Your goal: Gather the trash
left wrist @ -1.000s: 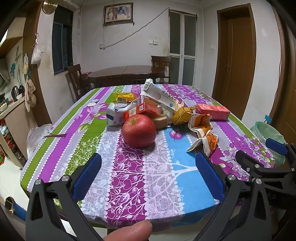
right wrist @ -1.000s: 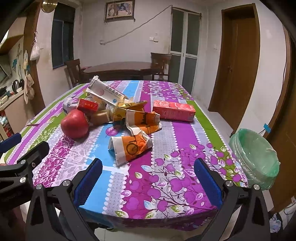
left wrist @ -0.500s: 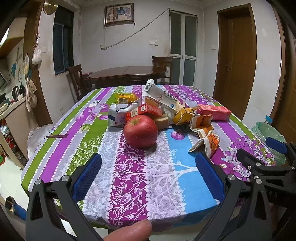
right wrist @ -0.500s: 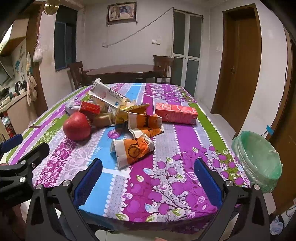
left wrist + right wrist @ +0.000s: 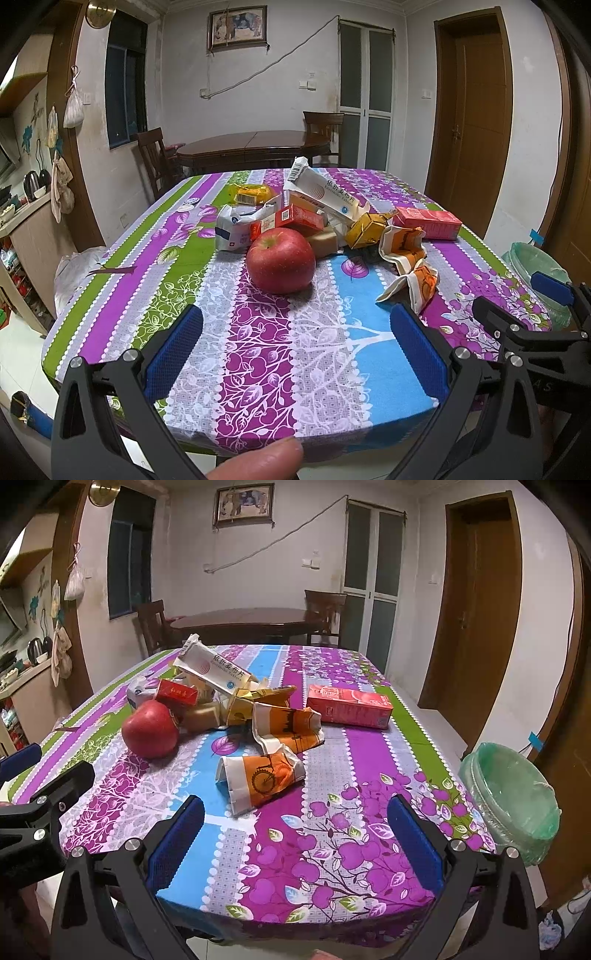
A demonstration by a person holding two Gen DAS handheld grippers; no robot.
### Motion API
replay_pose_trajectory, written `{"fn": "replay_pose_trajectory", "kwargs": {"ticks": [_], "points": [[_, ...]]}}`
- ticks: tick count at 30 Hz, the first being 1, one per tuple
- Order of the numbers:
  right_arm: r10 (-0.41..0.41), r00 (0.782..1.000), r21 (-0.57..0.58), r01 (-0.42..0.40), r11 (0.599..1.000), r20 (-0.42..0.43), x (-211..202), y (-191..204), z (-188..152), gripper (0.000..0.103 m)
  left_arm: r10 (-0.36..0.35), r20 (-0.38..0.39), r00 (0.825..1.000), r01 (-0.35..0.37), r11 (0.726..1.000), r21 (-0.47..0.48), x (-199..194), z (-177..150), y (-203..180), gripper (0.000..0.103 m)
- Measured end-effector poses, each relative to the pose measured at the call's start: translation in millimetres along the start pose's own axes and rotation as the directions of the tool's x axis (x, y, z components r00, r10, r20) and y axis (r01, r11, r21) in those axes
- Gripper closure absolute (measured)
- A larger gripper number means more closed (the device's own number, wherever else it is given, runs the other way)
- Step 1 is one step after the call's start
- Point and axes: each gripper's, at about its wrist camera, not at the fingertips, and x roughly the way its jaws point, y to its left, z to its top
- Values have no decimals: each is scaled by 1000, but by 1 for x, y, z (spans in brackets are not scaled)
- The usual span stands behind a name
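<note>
A pile of trash lies mid-table: a crushed orange paper cup (image 5: 264,779), a second crushed cup (image 5: 290,725), a red carton (image 5: 349,706), a white box (image 5: 216,668), a small red box (image 5: 176,693) and a yellow wrapper (image 5: 365,230). A red apple (image 5: 280,260) sits in front of the pile. My left gripper (image 5: 293,356) is open and empty over the table's near edge, in line with the apple. My right gripper (image 5: 295,843) is open and empty, just short of the nearest orange cup. A bin with a green liner (image 5: 511,801) stands right of the table.
The table has a striped floral cloth (image 5: 332,849). A dark wooden table (image 5: 255,146) and chairs stand behind. A brown door (image 5: 480,605) is at the right. A counter with a kettle (image 5: 31,182) is at the left.
Both grippers have edged forward and slightly up toward the pile; the table contents look a little nearer. Nothing on the table has moved, and both grippers stay open.
</note>
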Motion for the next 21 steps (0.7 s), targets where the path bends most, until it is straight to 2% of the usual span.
{"fn": "replay_pose_trajectory", "kwargs": {"ticks": [21], "points": [[-8, 1000, -3, 8, 1000, -10, 2, -1, -1, 4, 1, -3, 1000, -1, 1000, 1, 1, 0, 2, 5]]}}
